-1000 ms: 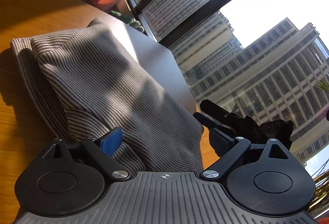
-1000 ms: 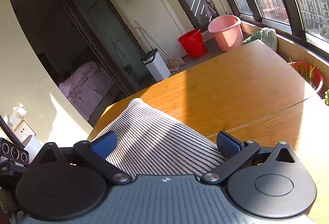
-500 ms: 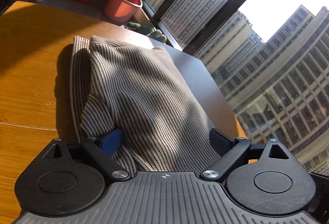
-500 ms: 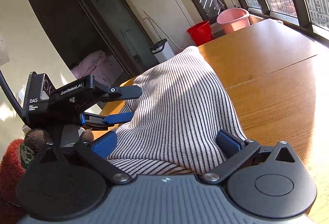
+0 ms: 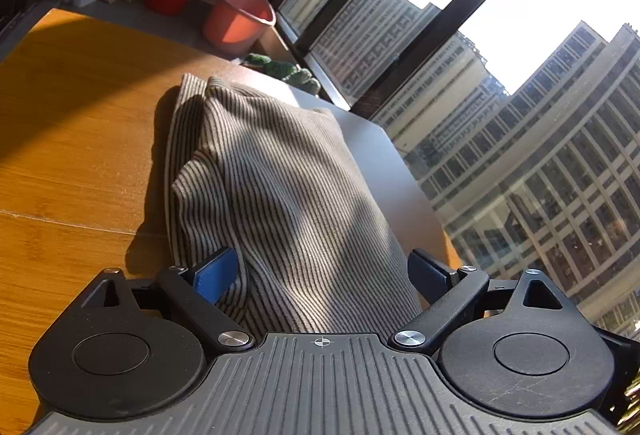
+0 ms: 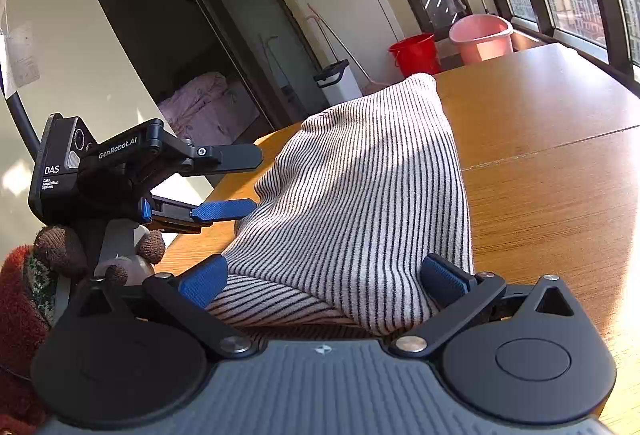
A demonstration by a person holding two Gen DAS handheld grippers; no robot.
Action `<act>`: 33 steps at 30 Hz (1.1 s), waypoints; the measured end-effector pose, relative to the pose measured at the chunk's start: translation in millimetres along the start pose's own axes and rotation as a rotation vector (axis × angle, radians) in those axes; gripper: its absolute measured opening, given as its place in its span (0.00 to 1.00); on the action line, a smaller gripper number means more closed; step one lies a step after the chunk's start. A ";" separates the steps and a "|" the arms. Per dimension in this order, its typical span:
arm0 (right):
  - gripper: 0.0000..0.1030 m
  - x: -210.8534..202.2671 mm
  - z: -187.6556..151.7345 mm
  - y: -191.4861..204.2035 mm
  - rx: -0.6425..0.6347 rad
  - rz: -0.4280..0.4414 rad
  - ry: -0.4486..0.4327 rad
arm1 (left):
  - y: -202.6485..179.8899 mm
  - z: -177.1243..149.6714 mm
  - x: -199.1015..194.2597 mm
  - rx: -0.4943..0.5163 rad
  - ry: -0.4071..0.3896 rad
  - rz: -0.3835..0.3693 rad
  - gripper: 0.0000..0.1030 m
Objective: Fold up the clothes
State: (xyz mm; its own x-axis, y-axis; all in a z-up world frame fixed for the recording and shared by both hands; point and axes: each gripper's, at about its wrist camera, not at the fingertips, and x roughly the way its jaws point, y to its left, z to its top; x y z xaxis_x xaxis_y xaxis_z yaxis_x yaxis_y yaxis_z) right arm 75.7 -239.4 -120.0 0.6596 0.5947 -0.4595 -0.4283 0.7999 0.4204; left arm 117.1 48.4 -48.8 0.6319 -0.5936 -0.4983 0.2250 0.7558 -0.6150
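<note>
From the left wrist, the left gripper (image 5: 320, 271) stands with its jaws wide apart, astride the near end of the striped garment (image 5: 280, 187), which lies on the wooden counter (image 5: 72, 139) already doubled over, a lower layer showing along its left edge. From the right wrist, the right gripper (image 6: 324, 279) is likewise spread, clamping nothing, with the garment bunched between its pads. The fold looks mostly made; flattening and perhaps one more fold remain, I judge.
</note>
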 end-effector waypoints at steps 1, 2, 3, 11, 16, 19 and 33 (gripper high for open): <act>1.00 -4.4 3.5 4.1 -0.030 0.000 -0.021 | 0.7 -0.8 -3.5 -0.007 0.001 -0.025 0.92; 1.00 -8.2 8.2 7.3 -0.052 0.007 -0.042 | 1.8 -2.8 -7.1 -0.015 0.003 -0.052 0.91; 1.00 -10.3 13.5 9.2 -0.059 0.020 -0.058 | 2.4 -4.4 -9.6 -0.025 0.002 -0.077 0.91; 1.00 26.7 6.1 0.6 0.002 0.020 0.064 | 0.3 -5.1 19.0 -0.042 0.030 -0.093 0.93; 1.00 20.1 0.1 4.4 -0.008 0.003 0.042 | 6.1 -11.1 29.2 -0.048 0.054 -0.096 0.95; 1.00 19.7 -0.2 2.6 0.032 0.001 0.029 | 9.5 -12.8 29.6 -0.049 0.052 -0.108 0.97; 1.00 19.9 -8.2 23.8 -0.012 -0.051 0.030 | 6.0 -15.1 32.3 0.001 0.044 -0.100 1.00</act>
State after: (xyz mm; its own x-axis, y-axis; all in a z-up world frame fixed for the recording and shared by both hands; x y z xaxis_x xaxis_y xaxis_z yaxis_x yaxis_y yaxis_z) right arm 73.6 -207.9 -125.6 0.6618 0.5554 -0.5034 -0.4021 0.8298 0.3870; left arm 127.7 29.6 -77.8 0.5729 -0.6776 -0.4611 0.2861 0.6925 -0.6622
